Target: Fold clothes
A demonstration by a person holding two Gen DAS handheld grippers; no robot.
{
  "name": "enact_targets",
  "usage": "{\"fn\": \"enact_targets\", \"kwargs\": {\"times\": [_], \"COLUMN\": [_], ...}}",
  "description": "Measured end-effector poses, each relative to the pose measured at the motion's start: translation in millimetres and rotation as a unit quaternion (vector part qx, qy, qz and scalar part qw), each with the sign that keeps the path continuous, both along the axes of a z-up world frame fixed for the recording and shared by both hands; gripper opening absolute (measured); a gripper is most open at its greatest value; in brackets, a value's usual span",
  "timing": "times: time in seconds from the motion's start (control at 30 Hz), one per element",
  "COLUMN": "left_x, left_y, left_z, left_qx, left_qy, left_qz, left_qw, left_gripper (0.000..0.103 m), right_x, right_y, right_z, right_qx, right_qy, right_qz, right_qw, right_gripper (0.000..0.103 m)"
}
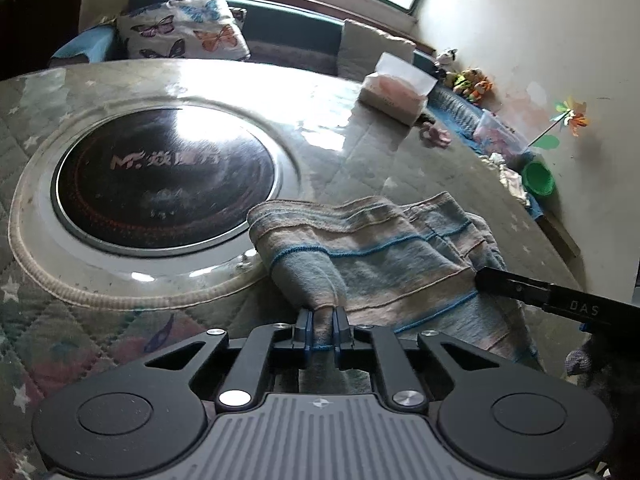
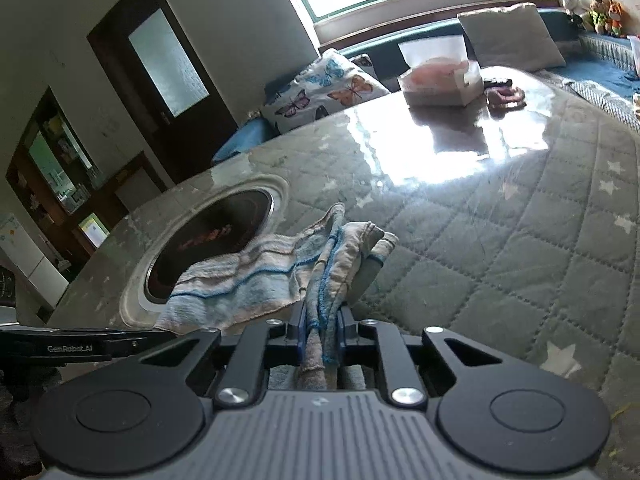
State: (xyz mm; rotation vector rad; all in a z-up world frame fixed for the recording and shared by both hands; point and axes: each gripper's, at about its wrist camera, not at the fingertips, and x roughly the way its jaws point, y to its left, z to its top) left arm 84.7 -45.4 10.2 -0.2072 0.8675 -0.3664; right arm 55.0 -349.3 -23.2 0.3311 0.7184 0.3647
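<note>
Left hand-held gripper (image 1: 322,322): clamped tight on a bunched corner of the towel, at 6 o'clock in the left wrist view.
Right hand-held gripper (image 2: 322,328): clamped tight on a bunch of towel edges, at 6 o'clock in the right wrist view.
Towel (image 1: 380,256): striped, faded blue and pink with thin blue lines; lying rumpled on the bench, near edge lifted into both hand-held grippers.
Towel place: just beside the round dark plate, far corner lapping over its ring, at 3 o'clock from the plate in the left wrist view.
Bench (image 1: 304,96): covered with a quilted star cloth under a shiny clear sheet.
Round dark plate (image 1: 164,180): set flat into the bench, silver ring around it.
Tissue box (image 1: 394,92): on the far side of the bench, at 1 o'clock, well apart from the towel.
Butterfly pillow (image 1: 184,28): on the seat behind the bench, at 11 o'clock.
</note>
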Motion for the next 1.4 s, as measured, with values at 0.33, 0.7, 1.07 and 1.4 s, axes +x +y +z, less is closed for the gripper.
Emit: {"fn": "enact_targets", "kwargs": {"times": [0.33,0.7,1.07,1.4], "left_x": [4.5,9.4,41.5,103.3], "left_y": [-4.4,-7.0,-17.9,-41.0], "left_z": [-8.8,-8.0,32.3,50.1], "left_qx": [0.010,0.009,0.021,0.037], "left_qy": [0.010,0.011,-0.036,-0.046], "left_qz": [-0.006,-0.012,-0.020,-0.023], "left_qw": [0.9999,0.9998,0.9989,0.9980], "left_gripper": [0.017,0.012,0.010,0.010], "right_x": [-4.0,3.4,30.7,83.9], "right_y": [-14.1,-13.2,-9.7,-22.6], "right_z": [-14.2,-13.5,29.9,50.7], "right_qx": [0.008,0.022,0.001,-0.005], "right_qy": [0.027,0.031,-0.020,-0.036], "right_qz": [-0.017,-0.012,0.003,-0.015], "right_qw": [0.999,0.999,1.000,0.999], "right_gripper": [0.024,0.015,0.012,0.012]}}
